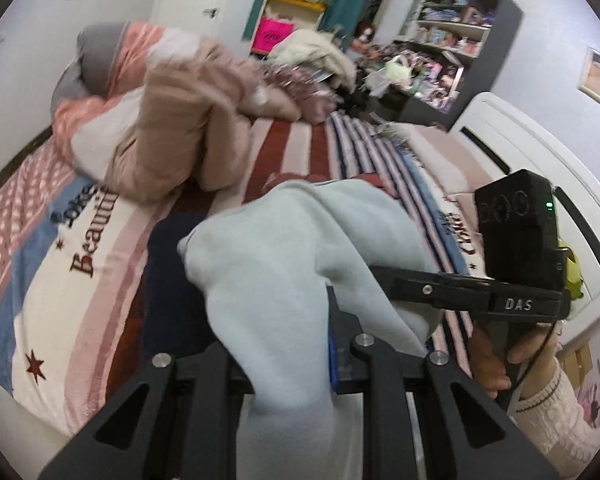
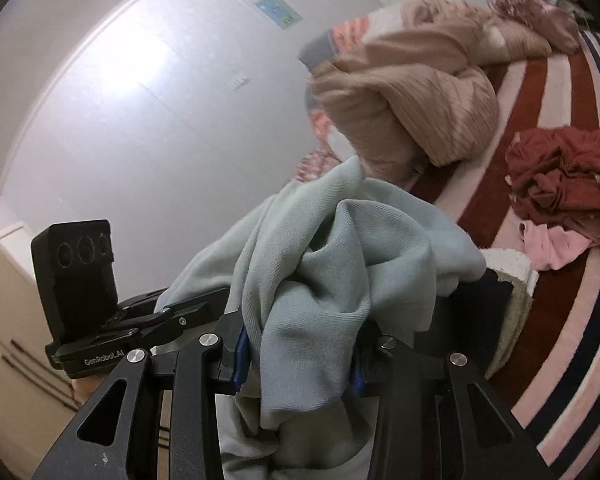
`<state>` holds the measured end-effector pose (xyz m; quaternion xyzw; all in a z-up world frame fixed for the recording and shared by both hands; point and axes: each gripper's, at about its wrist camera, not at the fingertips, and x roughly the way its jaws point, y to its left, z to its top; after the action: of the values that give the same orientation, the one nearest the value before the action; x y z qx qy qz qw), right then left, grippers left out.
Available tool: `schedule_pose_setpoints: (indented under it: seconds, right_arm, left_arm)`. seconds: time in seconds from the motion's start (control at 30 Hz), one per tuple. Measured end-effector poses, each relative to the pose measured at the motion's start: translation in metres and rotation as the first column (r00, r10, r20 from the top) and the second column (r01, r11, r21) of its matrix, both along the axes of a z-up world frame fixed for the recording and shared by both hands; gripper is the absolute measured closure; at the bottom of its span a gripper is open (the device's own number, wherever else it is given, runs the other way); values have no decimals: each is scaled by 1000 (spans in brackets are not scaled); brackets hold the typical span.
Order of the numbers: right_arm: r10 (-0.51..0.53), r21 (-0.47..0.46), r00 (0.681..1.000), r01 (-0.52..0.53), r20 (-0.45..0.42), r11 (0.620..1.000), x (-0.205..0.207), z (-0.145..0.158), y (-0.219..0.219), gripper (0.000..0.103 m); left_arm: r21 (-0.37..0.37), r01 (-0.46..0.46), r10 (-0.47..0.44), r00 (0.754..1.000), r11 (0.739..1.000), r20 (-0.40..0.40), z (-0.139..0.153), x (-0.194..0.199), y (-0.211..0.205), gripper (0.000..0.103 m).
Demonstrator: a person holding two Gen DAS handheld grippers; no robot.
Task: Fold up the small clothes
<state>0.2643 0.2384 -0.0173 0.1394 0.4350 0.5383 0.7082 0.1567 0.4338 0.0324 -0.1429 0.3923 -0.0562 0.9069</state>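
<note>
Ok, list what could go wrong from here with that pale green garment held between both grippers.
1. The pale green garment is bunched thick in the right gripper, so the jaws may hold several layers and the fold could come out crooked.
2. It drapes over the left gripper, hiding its edges.
3. Lowered carelessly, it could land on the dark red clothes on the bed.

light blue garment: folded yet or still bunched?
Bunched, not folded. The light blue garment hangs crumpled above the bed, clamped by both the left gripper and the right gripper.
</note>
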Motion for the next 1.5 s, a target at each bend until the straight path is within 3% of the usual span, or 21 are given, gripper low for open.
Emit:
schedule_pose_setpoints:
  seconds: [0.1, 0.27, 0.33, 0.43, 0.5, 0.6, 0.63, 0.83, 0.97, 1.03, 1.13, 1.4, 1.5]
  right_arm:
    - [-19, -44, 1000, 18, -5, 999, 7, -13, 7, 69]
    - [-35, -95, 999, 39, 38, 995, 8, -20, 6, 53]
    - [-36, -106, 999, 39, 36, 994, 9, -22, 2, 44]
    - [-40, -94, 997, 46, 67, 994, 12, -17, 0, 44]
    - [-53, -66, 985, 64, 164, 996, 10, -5, 1, 46]
    - [-59, -10, 938, 67, 341, 998, -6, 18, 1, 61]
    - [-50, 0, 936, 53, 347, 999, -8, 21, 2, 64]
    - [-87, -129, 975, 115, 206, 985, 9, -2, 3, 59]
    - [-120, -176, 991, 128, 58, 976, 24, -25, -7, 44]
    - [-146, -178, 989, 149, 32, 973, 26, -27, -15, 36]
    - [-136, -177, 990, 142, 44, 974, 22, -19, -27, 36]
    - [-139, -202, 967, 183, 214, 962, -7, 1, -79, 35]
    - [-123, -176, 975, 156, 186, 972, -20, 1, -106, 34]
  left_arm:
    - [-17, -14, 13, 999, 1000, -40, -19, 13, 15, 80]
    - [-27, -49, 46, 993, 998, -108, -43, 30, 25, 56]
    - [-36, -52, 48, 993, 998, -104, -45, 29, 27, 52]
    - [-31, -50, 46, 994, 998, -99, -44, 28, 27, 52]
    - [3, -45, 45, 995, 999, -88, -41, 27, 23, 53]
    - [24, -25, 26, 998, 999, -60, -36, 24, 18, 54]
    - [21, -22, 23, 998, 1000, -60, -36, 24, 18, 54]
    - [-14, -59, 57, 995, 998, -86, -40, 25, 25, 50]
    - [8, -74, 75, 995, 997, -71, -32, 18, 21, 49]
    - [20, -86, 87, 995, 996, -57, -26, 14, 19, 47]
    - [36, -123, 124, 992, 992, -8, -10, 1, 16, 44]
    - [108, -178, 160, 975, 978, 153, 46, -40, -20, 31]
    - [143, -184, 152, 965, 972, 212, 59, -57, -48, 26]
